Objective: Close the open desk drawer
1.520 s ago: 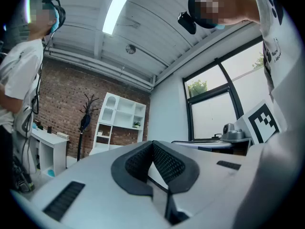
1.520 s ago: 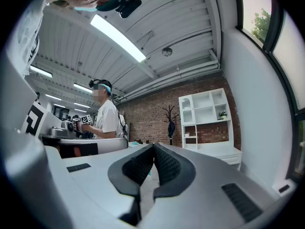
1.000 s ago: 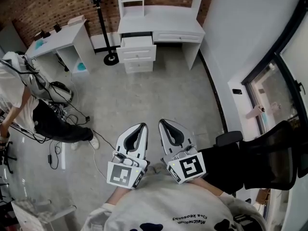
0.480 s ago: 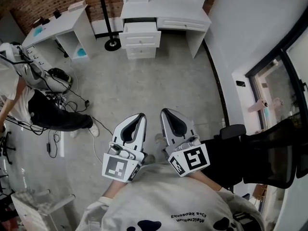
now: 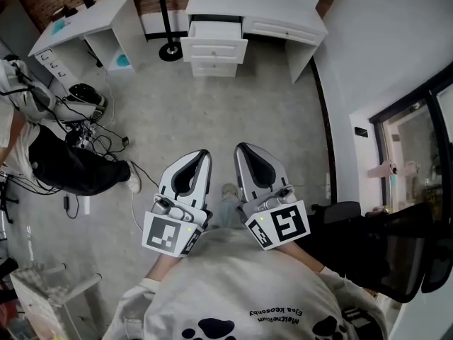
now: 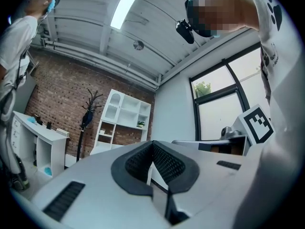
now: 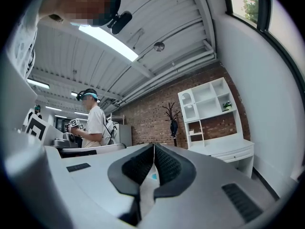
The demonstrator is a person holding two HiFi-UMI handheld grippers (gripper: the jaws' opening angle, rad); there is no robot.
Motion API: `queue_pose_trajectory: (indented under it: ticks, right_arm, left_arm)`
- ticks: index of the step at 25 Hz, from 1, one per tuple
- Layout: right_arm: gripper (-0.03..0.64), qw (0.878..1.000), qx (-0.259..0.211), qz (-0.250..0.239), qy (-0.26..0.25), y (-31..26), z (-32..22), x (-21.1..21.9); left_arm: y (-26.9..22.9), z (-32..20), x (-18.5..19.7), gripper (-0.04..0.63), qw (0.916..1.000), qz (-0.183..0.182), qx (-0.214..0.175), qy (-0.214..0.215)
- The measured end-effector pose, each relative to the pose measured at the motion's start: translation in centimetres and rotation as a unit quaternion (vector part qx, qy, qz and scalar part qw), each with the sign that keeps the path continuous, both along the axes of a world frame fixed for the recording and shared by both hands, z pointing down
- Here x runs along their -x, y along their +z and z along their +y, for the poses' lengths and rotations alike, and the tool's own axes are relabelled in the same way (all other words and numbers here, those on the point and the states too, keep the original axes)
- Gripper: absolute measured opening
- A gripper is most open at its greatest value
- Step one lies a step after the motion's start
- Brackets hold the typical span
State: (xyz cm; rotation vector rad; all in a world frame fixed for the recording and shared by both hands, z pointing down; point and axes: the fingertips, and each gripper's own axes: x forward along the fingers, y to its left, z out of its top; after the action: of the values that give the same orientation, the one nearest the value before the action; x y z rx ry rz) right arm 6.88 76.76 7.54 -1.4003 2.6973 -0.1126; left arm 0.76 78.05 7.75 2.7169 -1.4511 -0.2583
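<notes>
Head view: your left hand-held gripper (image 5: pixel 202 156) and right hand-held gripper (image 5: pixel 243 150), jaws together, holding nothing, side by side above the floor (image 5: pixel 212 112); open desk drawer (image 5: pixel 214 30) well apart, at frame top.

The bench (image 5: pixel 265 4) and its open drawer (image 5: pixel 214 37) are white, the wall (image 7: pixel 143 116) red-brown brick, the floor (image 5: pixel 212 112) mottled grey. Left claw (image 5: pixel 202 159) and right claw (image 5: pixel 242 151) are pale grey with black ribbed pads — their cubes carry black-and-white square markers.
</notes>
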Motion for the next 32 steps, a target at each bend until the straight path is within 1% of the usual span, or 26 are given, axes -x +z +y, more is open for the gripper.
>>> queue_pose_trajectory:
  ticks: [5,9,13,19,26,32]
  right_arm:
    - [0.032,1.000,-0.003,0.006,-0.023,-0.3,-5.7,-1.7]
    - [0.032,0.999,-0.005,0.007,-0.041,-0.7,-9.6,-2.7]
    - [0.032,0.998,-0.011,0.004,-0.056,-0.6,-12.4,-3.4]
    - [0.032,0.998,-0.008,0.002,-0.062,-0.6,-14.7,-4.5]
    - [0.032,0.998,-0.013,0.019,-0.057,-0.3,-17.1,-3.9]
    - [0.032,0.999,-0.018,0.022,-0.039,-0.3,-20.4,-2.7]
  left_arm:
    - [-0.6,-5.6,-2.0,0.018,0.9998,0.001,-0.005,-0.019]
    - [-1.2,-9.1,-3.1,0.018,0.9994,-0.002,-0.009,-0.034]
    - [-1.0,-11.5,-3.7,0.018,0.9986,-0.004,-0.013,-0.050]
    - [-0.8,-13.7,-4.4,0.018,0.9982,-0.006,-0.004,-0.060]
    - [-0.1,-16.6,-3.6,0.018,0.9985,-0.004,0.008,-0.054]
    - [0.0,-20.4,-2.8,0.018,0.9996,-0.005,0.006,-0.026]
